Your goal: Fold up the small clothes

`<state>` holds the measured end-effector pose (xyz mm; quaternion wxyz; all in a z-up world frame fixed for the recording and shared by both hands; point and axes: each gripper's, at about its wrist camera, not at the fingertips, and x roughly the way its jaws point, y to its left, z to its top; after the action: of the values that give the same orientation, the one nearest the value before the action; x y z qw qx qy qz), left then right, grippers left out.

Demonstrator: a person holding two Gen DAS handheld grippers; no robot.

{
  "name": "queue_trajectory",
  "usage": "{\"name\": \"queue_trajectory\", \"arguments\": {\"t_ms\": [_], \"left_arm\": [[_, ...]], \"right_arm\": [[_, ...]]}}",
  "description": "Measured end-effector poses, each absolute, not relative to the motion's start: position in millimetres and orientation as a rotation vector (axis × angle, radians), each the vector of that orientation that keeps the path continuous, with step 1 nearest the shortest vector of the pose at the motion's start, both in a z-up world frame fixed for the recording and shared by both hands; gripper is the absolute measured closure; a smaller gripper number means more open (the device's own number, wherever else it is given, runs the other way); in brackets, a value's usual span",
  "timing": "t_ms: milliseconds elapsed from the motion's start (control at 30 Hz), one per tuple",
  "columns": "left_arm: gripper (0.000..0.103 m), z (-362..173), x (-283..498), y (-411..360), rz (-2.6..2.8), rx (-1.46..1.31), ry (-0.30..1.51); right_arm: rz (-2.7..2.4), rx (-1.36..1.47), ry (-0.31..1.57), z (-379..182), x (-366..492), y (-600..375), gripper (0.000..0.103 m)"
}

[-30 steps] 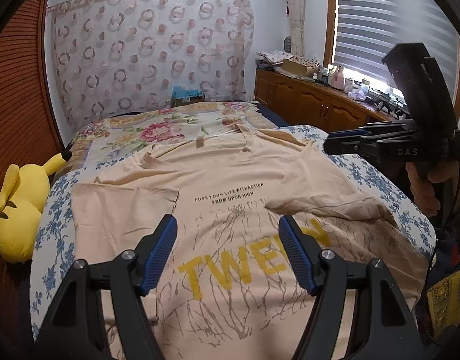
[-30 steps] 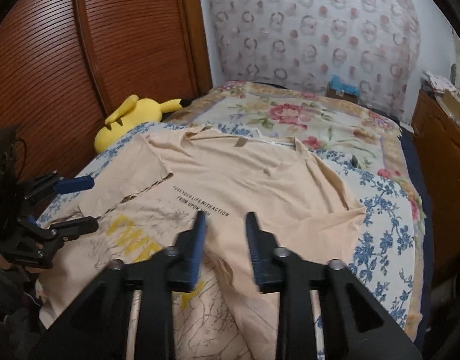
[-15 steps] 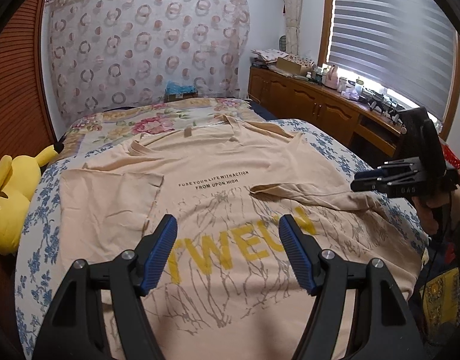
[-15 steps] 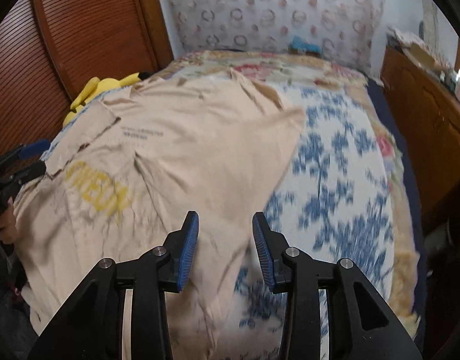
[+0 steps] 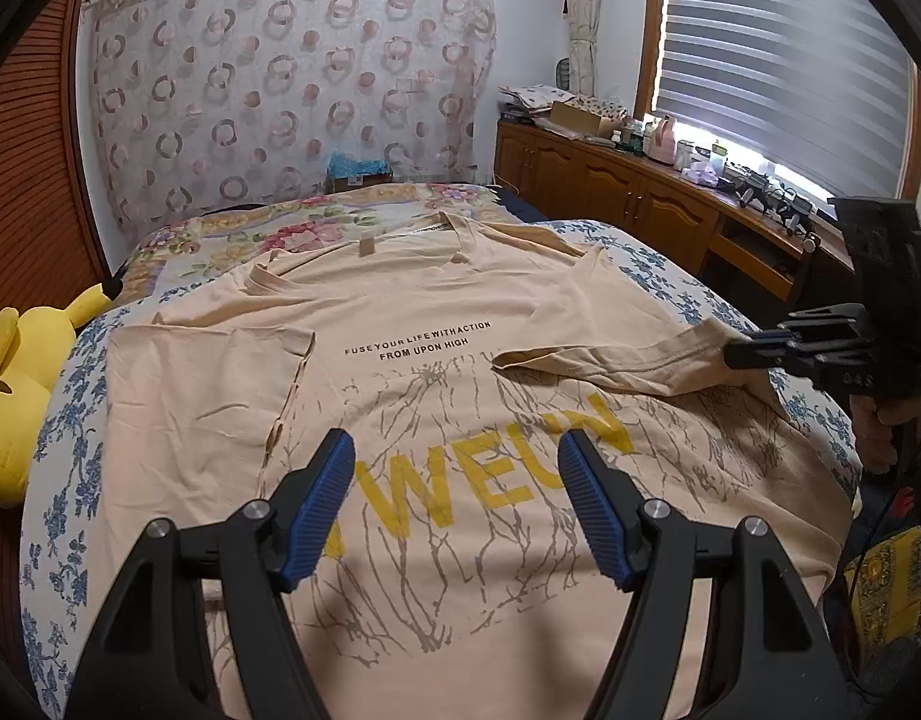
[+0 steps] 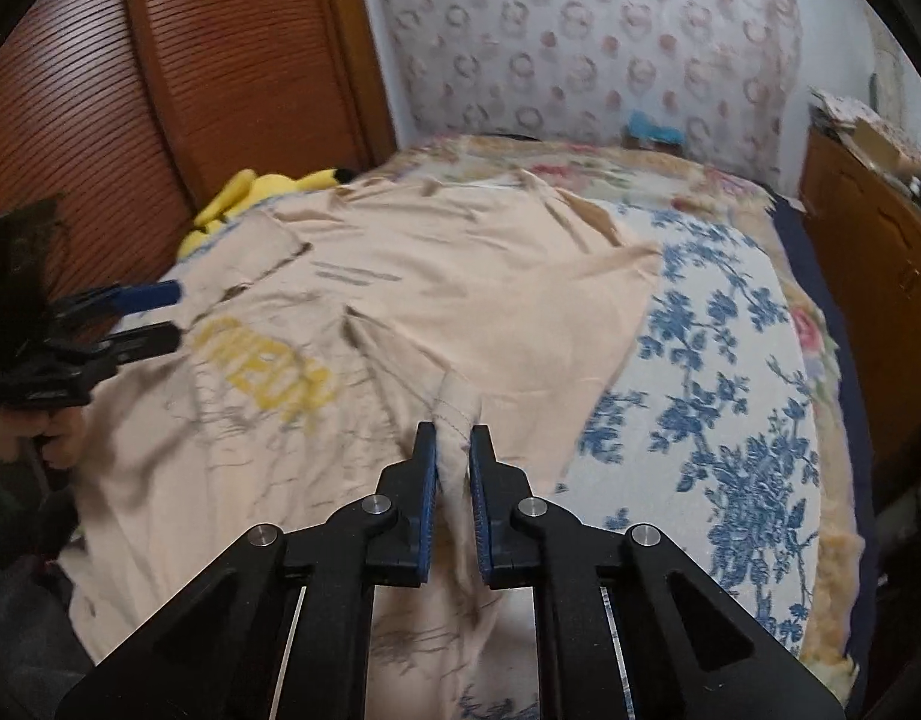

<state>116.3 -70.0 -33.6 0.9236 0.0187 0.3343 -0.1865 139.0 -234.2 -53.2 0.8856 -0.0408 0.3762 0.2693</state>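
A beige T-shirt (image 5: pixel 436 396) lies face up across a bed (image 5: pixel 664 276) with a blue-flowered cover, collar toward the curtained wall and hem toward the person holding the two grippers. The shirt's long axis runs away from the cameras, from hem to collar.

The right gripper (image 6: pixel 454 450) has its fingers pressed together on the hem of the right sleeve (image 5: pixel 628 360), a bunch of stitched fabric pinched between the blue pads. That sleeve is drawn inward across the chest, its free tip lying just beside the small black lettering and above the yellow print. In the left wrist view the same gripper appears at the shirt's right edge, gripping the sleeve's outer end.

The left gripper (image 5: pixel 454 498) hovers with fingers spread wide above the lower middle of the shirt, holding nothing. The left sleeve (image 5: pixel 202 378) lies up and to its left, already turned in flat over the body, so the left gripper is the nearer one to that side.

The coming move appears to turn on the right sleeve: it lies crosswise to the shirt's long axis and looks ready to be laid down flat toward the centre. A yellow plush toy (image 5: pixel 10 396) rests beside the bed's left edge, well apart from the fabric.
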Motion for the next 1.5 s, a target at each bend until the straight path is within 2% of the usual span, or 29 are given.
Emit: {"name": "queue_trajectory", "arguments": {"t_ms": [100,167,300,467,600,900,1200,1267,1333,1400,1500], "left_arm": [[0.032,-33.5,116.4,-70.0,-0.383,0.038,0.686],[0.032,-33.7,116.3,-70.0,-0.382,0.036,0.688],[0.032,-33.2,114.4,-68.9,-0.38,0.033,0.687],[0.032,-33.3,114.6,-68.5,-0.381,0.033,0.688],[0.032,-33.4,113.5,-65.9,-0.374,0.025,0.69],[0.032,-25.7,114.9,-43.7,-0.329,0.018,0.669],[0.032,-12.6,129.8,8.0,-0.226,0.027,0.634],[0.032,-15.3,140.1,19.9,-0.2,0.037,0.65],[0.032,-18.2,150.5,28.1,-0.176,0.049,0.662],[0.032,-21.0,165.9,42.1,-0.145,0.054,0.68],[0.032,-26.0,185.3,57.1,-0.122,0.052,0.708]], "right_arm": [[0.62,-0.085,0.814,-56.9,132.3,-227.3,0.094],[0.661,-0.062,0.853,-63.0,129.5,-223.7,0.09],[0.689,-0.064,0.897,-71.4,121.6,-216.4,0.088],[0.685,-0.091,0.878,-65.1,110.1,-212.1,0.084],[0.611,-0.121,0.844,-61.6,115.6,-209.0,0.077],[0.592,-0.157,0.911,-86.7,145.6,-182.1,0.073],[0.627,-0.165,0.885,-77.9,140.4,-179.6,0.073],[0.6,-0.16,0.869,-73.3,146.9,-185.0,0.067],[0.572,-0.152,0.858,-69.9,156.3,-190.9,0.055],[0.537,-0.132,0.853,-65.9,172.9,-201.9,0.05],[0.489,-0.13,0.854,-64.0,197.0,-215.2,0.049]]}}
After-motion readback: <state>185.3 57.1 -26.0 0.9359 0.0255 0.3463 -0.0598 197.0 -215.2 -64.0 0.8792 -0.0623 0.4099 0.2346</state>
